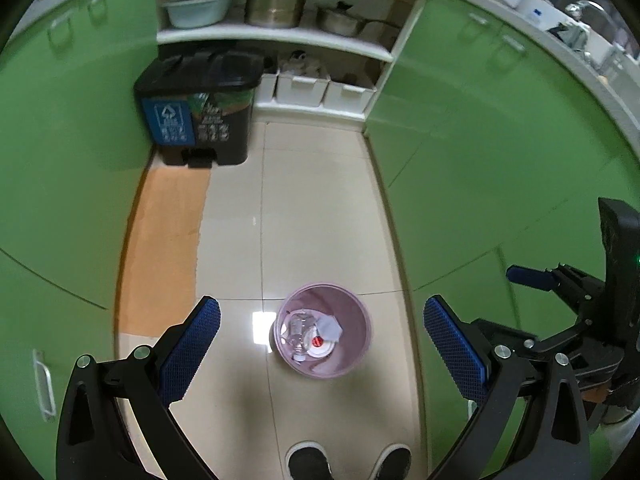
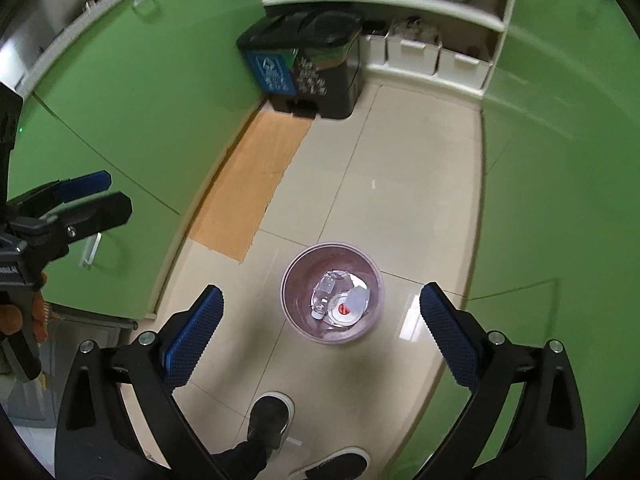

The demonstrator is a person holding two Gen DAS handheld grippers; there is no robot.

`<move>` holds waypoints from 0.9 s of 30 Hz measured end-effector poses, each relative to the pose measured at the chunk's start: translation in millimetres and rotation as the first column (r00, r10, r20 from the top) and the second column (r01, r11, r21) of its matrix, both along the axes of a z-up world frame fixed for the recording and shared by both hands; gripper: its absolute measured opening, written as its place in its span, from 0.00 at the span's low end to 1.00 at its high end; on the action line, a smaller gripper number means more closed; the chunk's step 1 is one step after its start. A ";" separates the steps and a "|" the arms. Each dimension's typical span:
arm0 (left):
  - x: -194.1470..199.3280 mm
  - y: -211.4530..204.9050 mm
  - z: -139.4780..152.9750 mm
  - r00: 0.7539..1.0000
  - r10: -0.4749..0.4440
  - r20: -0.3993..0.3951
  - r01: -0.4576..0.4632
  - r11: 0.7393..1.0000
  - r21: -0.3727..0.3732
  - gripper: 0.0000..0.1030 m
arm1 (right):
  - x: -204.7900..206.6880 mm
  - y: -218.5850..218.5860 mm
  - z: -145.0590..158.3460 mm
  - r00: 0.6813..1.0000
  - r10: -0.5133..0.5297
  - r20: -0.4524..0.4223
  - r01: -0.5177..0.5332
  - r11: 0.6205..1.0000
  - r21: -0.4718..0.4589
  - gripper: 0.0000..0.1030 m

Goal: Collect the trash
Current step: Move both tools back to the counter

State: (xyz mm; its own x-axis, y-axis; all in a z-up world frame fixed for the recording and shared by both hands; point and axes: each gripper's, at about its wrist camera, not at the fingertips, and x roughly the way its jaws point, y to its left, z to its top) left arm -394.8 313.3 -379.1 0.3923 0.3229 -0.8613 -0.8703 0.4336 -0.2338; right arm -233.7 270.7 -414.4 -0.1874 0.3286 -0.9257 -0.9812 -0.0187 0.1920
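Left wrist view: the left gripper [image 1: 322, 344] is held high above the tiled floor [image 1: 320, 208], jaws spread wide, nothing between the blue pads [image 1: 192, 352]. Directly below, between the fingers, stands a small pink wastebasket [image 1: 362, 344], upright on the floor. Inside it lie a crushed clear plastic bottle [image 1: 298, 330], a crumpled white paper [image 1: 329, 327] and a white lid with a red spot [image 1: 318, 346]. The right gripper [image 1: 532, 276] shows at the right edge; its opening cannot be judged from here. A black two-compartment pedal bin [image 1: 196, 108] stands at the far end against the green cabinets [image 1: 72, 152], next to open shelves holding a basin [image 1: 198, 8] and metal pots [image 1: 274, 8]. Two black shoes [image 1: 310, 462] show at the bottom edge.

Right wrist view: the right gripper [image 2: 322, 320] is likewise wide open and empty, above the same wastebasket [image 2: 294, 300], which holds the bottle [image 2: 326, 290] and paper [image 2: 358, 298]. The left gripper [image 2: 94, 196] appears at the left edge, fingers apart, holding nothing. A tan floor mat [image 2: 252, 184] lies along the left cabinets, between the wastebasket and the pedal bin [image 2: 308, 68].
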 end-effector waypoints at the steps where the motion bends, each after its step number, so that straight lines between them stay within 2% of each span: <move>1: 3.1 -5.7 17.2 1.000 -0.012 -0.002 0.012 1.000 0.006 0.95 | 4.3 -6.5 19.4 1.000 -0.011 0.000 0.011 1.000 0.007 0.94; 5: 17.4 -29.3 86.2 0.999 -0.053 -0.011 0.054 0.998 0.034 0.95 | 19.4 -33.0 96.1 0.999 -0.053 -0.005 0.053 0.998 0.038 0.94; 8: 29.3 -50.0 140.5 0.996 -0.083 -0.023 0.084 0.995 0.051 0.95 | 36.4 -62.3 168.3 0.995 -0.095 -0.005 0.095 0.993 0.074 0.94; 12: 47.4 -75.4 209.1 0.993 -0.115 -0.039 0.118 0.989 0.092 0.95 | 61.7 -104.9 243.9 0.987 -0.161 -0.003 0.161 0.980 0.117 0.95; 15: 67.1 -97.6 257.9 0.985 -0.170 -0.037 0.173 0.976 0.132 0.95 | 84.6 -140.6 289.7 0.976 -0.219 0.010 0.215 0.965 0.150 0.95; 19: 99.3 -118.8 296.4 0.969 -0.247 -0.007 0.245 0.957 0.158 0.95 | 121.8 -191.0 333.3 0.948 -0.317 0.040 0.304 0.933 0.194 0.96; 21: 118.6 -130.9 309.1 0.956 -0.294 0.006 0.289 0.942 0.171 0.95 | 145.0 -220.2 349.8 0.922 -0.383 0.054 0.364 0.906 0.215 0.96; 25: 168.0 -159.5 329.1 0.913 -0.407 0.017 0.396 0.897 0.194 0.95 | 185.8 -270.3 367.7 0.859 -0.506 0.077 0.477 0.845 0.241 0.96; 27: 195.3 -174.5 336.6 0.881 -0.473 0.021 0.459 0.865 0.204 0.95 | 205.8 -299.7 375.0 0.816 -0.572 0.087 0.537 0.805 0.252 0.96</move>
State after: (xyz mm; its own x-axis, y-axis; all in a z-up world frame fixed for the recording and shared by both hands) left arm -199.5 138.8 -42.5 0.5927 0.2396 -0.7690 -0.5405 0.8261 -0.1592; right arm -27.9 -29.1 -39.3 0.2220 0.5185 -0.8258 -0.8517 0.5154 0.0946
